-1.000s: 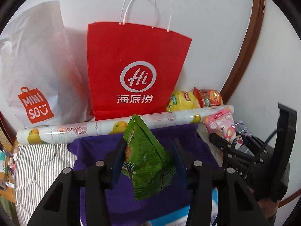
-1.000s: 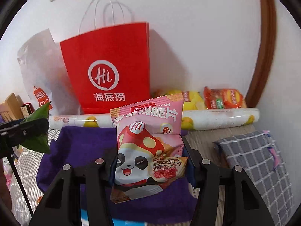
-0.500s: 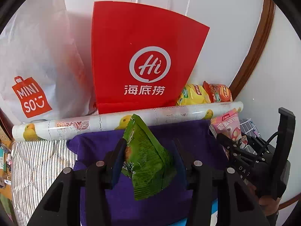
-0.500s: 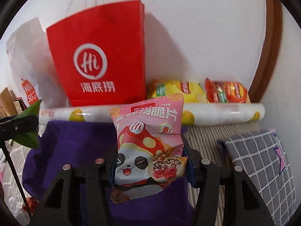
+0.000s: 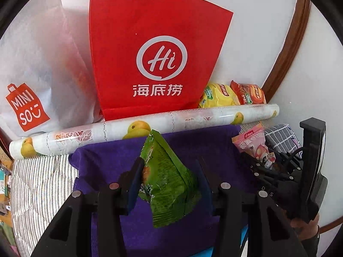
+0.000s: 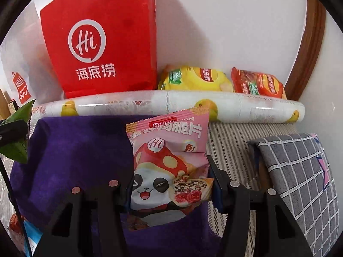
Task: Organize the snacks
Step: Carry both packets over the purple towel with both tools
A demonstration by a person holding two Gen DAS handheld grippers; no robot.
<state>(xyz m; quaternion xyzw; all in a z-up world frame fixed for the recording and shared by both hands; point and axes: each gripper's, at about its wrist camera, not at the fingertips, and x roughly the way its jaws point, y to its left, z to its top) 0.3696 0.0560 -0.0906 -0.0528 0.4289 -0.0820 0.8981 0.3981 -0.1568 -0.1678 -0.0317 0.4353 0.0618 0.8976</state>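
Left gripper (image 5: 169,177) clamps green packet (image 5: 165,177); right gripper (image 6: 171,182) grips pink panda packet (image 6: 169,165). Both above purple cloth (image 5: 210,147). Beyond cloth: patterned roll (image 5: 193,117), chip bags (image 6: 195,79), red bag (image 5: 154,53). Lower level onto cloth, packets apart, then release.

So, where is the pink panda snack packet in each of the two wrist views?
Left wrist: the pink panda snack packet is at the right edge, held in the right gripper.
Right wrist: the packet fills the lower centre, between the fingers.
Shared landmark: the red Hi paper bag standing against the wall.
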